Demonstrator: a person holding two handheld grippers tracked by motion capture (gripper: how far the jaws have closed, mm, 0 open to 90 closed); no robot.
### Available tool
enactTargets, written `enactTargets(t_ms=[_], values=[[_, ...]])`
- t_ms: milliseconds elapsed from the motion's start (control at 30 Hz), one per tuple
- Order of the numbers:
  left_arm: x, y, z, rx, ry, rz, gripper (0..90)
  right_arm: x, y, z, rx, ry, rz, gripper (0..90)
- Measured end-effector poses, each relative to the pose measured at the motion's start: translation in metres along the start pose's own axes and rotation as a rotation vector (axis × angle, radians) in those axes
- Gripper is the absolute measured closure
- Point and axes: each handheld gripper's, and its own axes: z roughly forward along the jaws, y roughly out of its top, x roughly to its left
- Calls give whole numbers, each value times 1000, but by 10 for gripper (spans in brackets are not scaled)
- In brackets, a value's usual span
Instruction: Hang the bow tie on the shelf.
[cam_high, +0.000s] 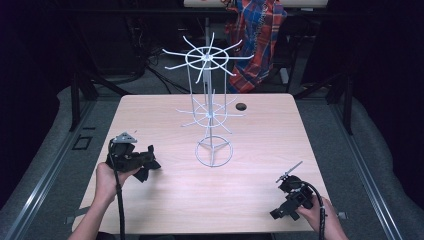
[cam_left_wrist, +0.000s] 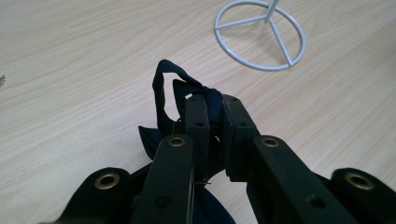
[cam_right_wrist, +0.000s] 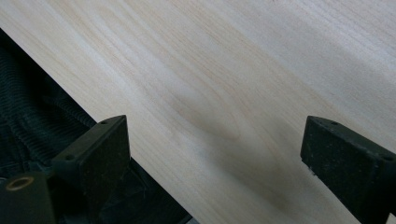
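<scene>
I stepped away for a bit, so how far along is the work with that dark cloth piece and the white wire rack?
Done: the left gripper is shut on the dark cloth piece, above the table. In hand: carrying it, apart from the white wire rack. Left: the rack's arms look bare, so probably hanging it there. The right gripper is open near the table's edge.

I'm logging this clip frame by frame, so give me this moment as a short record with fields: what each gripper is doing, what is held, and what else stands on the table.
left gripper: shut on a dark cloth item with a loop, lifted off the table
held item: dark cloth item, loop sticking up past the jaws
right gripper: open, nothing between the jaws, near the table's front right edge
stand: white wire rack with spoke arms, upright mid-table, nothing hanging on it
surface: light wood table
</scene>
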Motion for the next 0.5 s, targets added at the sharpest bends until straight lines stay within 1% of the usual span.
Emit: enactTargets(t_ms=[67, 100, 133, 167, 200, 267, 300, 333, 367, 400, 433, 467, 500], values=[[1, 1, -2, -3, -3, -2, 830, -1, 0, -1, 7, -8, -6, 78], [1, 1, -2, -13, 1, -6, 830, -1, 0, 0, -9, -1, 9, 78], [2, 2, -4, -10, -2, -6, 830, -1, 0, 0, -5, -5, 6, 78], [2, 2, -4, -20, -2, -9, 830, -1, 0, 0, -3, -10, 7, 78], [3, 2, -5, -23, -5, -12, 830, 1, -1, 2, -31, -4, 29, 78], [4, 3, -7, -28, -6, -13, 830, -2, 1, -1, 16, -4, -11, 78], [4, 3, -7, -29, -10, -15, 830, -2, 2, -1, 22, -5, -15, 78], [4, 3, -7, -35, -10, -16, 830, -2, 1, 0, 14, -8, -7, 78], [5, 4, -8, -35, -9, -16, 830, -1, 1, 1, -4, 10, 10, 78], [5, 5, -9, -34, -11, -15, 830, 0, 0, 2, -21, 10, 30, 78], [5, 5, -9, -38, -10, -17, 830, -2, 2, 0, 8, 7, 1, 78], [5, 6, -9, -40, -10, -17, 830, -2, 2, 0, 8, 10, -4, 78], [5, 6, -9, -41, -13, -16, 830, -1, 1, 2, -13, 2, 10, 78]])
